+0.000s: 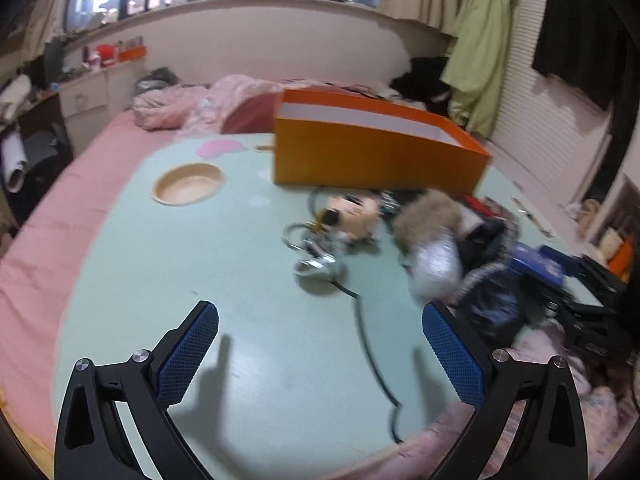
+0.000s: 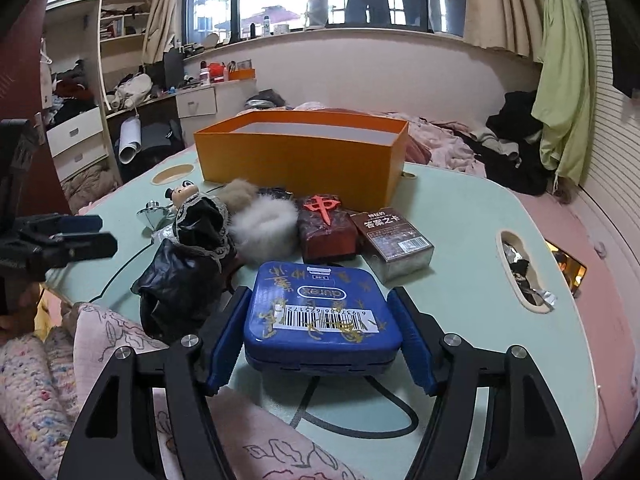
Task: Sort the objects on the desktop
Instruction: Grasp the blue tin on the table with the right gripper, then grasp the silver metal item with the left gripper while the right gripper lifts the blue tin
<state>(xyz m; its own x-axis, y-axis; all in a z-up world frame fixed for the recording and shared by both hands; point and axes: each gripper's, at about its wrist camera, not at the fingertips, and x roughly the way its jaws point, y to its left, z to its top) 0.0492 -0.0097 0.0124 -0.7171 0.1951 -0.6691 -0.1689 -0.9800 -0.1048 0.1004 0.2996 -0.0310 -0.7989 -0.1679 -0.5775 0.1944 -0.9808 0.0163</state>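
Note:
My right gripper (image 2: pixel 320 336) is shut on a blue tin (image 2: pixel 320 312) with a barcode, held low over the pale green table (image 2: pixel 460 300). Beyond it lie a dark red block (image 2: pixel 326 228), a brown card box (image 2: pixel 394 240), a white fur ball (image 2: pixel 262 228), a black lace cloth (image 2: pixel 192 256) and a small doll (image 2: pixel 182 196). An open orange box (image 2: pixel 304 156) stands at the table's far side. My left gripper (image 1: pixel 320 356) is open and empty above the table; it also shows at the left of the right wrist view (image 2: pixel 76 236). The orange box (image 1: pixel 372 148), doll (image 1: pixel 352 216) and fur ball (image 1: pixel 432 216) are ahead of it.
A round recess (image 1: pixel 188 188) sits in the table's far left. A slot (image 2: pixel 520 272) on the table's right holds foil scraps. A silver clip (image 1: pixel 316 256) lies by the doll. The table stands on a pink bed (image 1: pixel 48 216); clothes are piled behind.

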